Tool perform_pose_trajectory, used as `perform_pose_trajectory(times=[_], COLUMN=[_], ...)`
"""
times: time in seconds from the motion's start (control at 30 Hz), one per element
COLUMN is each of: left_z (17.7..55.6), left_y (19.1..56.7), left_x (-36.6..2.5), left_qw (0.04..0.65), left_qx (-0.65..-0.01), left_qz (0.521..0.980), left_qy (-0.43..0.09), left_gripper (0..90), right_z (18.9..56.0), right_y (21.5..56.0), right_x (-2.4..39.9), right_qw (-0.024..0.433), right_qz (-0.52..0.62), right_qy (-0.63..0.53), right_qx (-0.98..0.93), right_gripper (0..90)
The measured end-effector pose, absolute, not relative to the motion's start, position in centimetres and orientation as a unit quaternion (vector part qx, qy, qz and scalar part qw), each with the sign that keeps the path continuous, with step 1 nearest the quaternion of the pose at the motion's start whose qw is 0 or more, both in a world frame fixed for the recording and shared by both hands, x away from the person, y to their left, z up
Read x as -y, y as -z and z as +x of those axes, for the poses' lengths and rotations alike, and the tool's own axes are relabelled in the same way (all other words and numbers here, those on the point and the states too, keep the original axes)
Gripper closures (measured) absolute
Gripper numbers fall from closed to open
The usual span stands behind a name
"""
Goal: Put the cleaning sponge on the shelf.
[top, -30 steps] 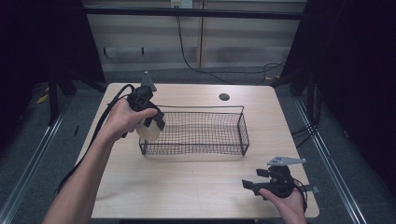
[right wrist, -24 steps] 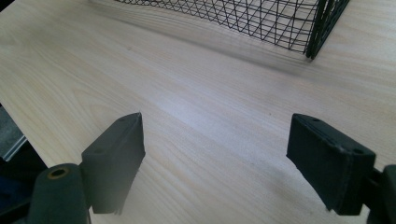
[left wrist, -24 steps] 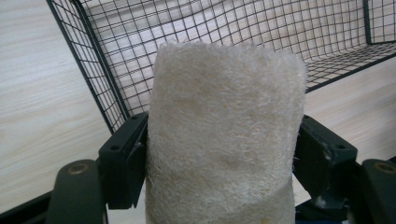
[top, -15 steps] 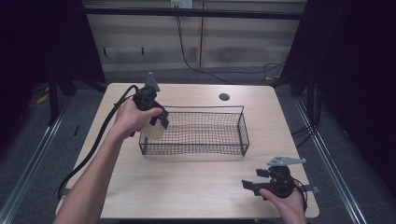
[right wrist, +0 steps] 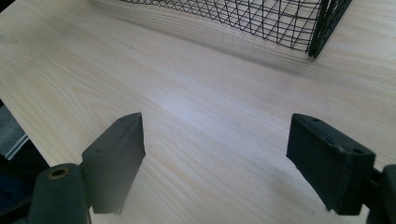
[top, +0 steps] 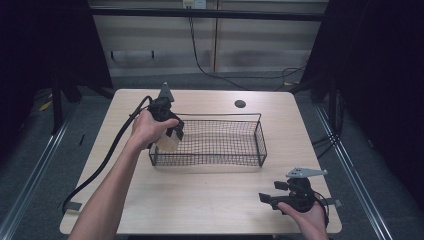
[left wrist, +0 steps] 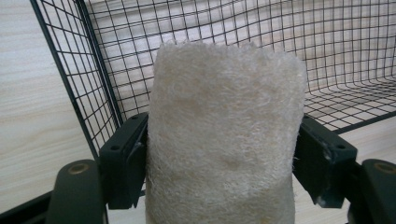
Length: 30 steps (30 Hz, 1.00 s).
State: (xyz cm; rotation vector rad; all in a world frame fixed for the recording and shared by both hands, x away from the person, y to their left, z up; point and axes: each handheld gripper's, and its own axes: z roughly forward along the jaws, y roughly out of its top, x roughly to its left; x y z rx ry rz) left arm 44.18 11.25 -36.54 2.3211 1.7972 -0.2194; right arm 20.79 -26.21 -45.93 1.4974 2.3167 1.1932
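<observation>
A cream, fuzzy roll of cloth [left wrist: 224,135] stands upright between the jaws of my left gripper [left wrist: 224,175], which is shut on it. From above, that cloth roll [top: 168,142] hangs at the left end of the black wire basket [top: 257,135], over its near left corner. My left gripper [top: 170,131] is held by a hand above that corner. At the table's front right my right gripper [top: 270,196] rests low and open, its jaws [right wrist: 215,163] wide apart over bare wood.
The basket's wire wall [left wrist: 93,84] rises just behind the cloth roll. A basket corner [right wrist: 322,28] lies ahead of the right gripper. A dark round grommet [top: 240,104] sits in the wooden table [top: 200,200] behind the basket. A black cable [top: 107,155] trails off the left side.
My left gripper has carried the cloth roll slightly right and forward, to the basket's left end. The right gripper has stayed in place.
</observation>
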Motion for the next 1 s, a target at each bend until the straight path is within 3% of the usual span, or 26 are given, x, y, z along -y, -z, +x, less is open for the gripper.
perform_pose_trajectory(times=[1.0], left_z=[45.3], left_y=[40.5], left_x=[-11.0], left_qw=[0.053], left_qx=[-0.67], left_qz=[0.738], left_qy=[0.064], left_gripper=[27.4], right_z=[20.8], right_y=[46.0], right_x=[26.1], right_qw=[0.066], right_qz=[0.494], right_qy=[-0.397], right_qx=[-0.771], right_gripper=[19.5])
